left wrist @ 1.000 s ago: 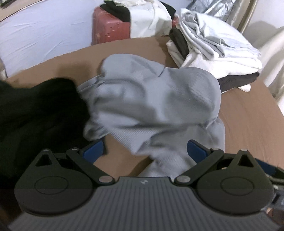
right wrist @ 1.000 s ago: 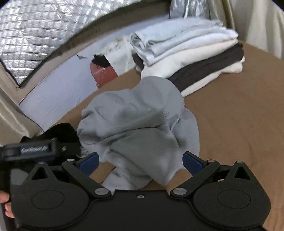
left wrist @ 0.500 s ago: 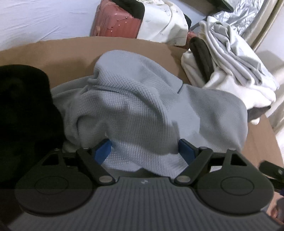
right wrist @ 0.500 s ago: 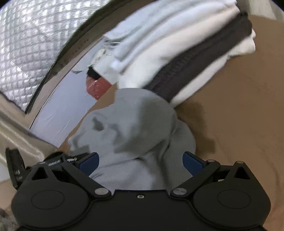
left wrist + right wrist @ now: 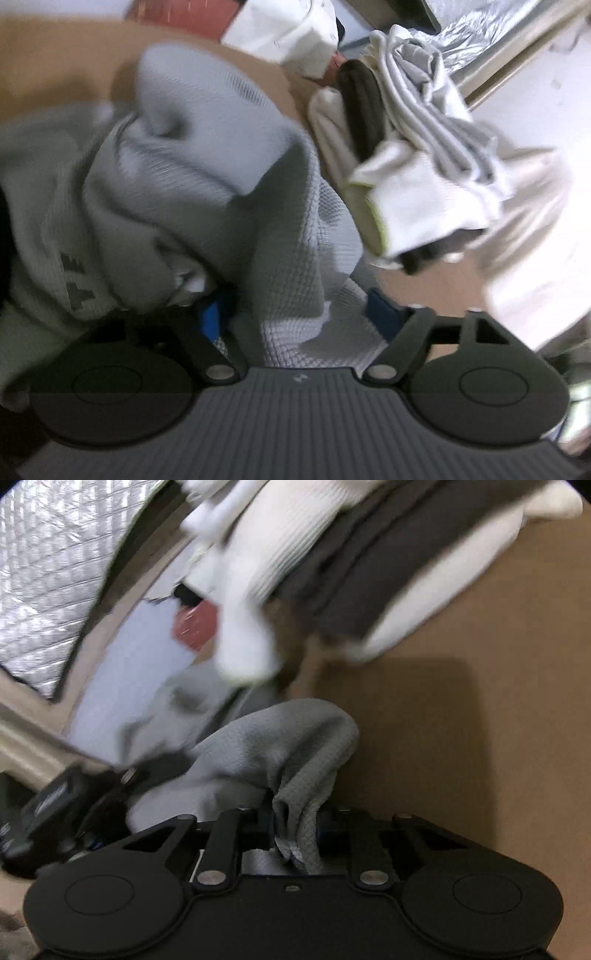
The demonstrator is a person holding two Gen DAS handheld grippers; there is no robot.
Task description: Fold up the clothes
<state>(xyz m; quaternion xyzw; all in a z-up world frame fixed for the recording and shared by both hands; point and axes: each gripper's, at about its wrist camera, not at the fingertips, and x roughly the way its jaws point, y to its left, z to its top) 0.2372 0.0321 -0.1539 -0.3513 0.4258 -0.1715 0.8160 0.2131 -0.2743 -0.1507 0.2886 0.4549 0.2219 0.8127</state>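
Your right wrist view alone shows the grasp: the right gripper (image 5: 295,830) has its jaws drawn together on a bunched fold of the grey waffle-knit garment (image 5: 280,738), whose edge hangs down between them. Your left wrist view alone shows the knit's texture and a dark printed mark on the garment (image 5: 207,177), which lies crumpled on the brown desk (image 5: 48,51) and spills across the left gripper (image 5: 299,317); its jaws stand wide apart, cloth draped between and over them, the left blue pad partly covered. One grey garment is in play. One stack of folded clothes (image 5: 417,155) sits just beside it, white, pale grey and dark layers together; the right view shows the same stack (image 5: 369,561) from below, blurred. The right view also catches the left gripper's body (image 5: 66,812) at lower left, a reddish suitcase (image 5: 195,627), and a quilted silver sheet (image 5: 48,572).
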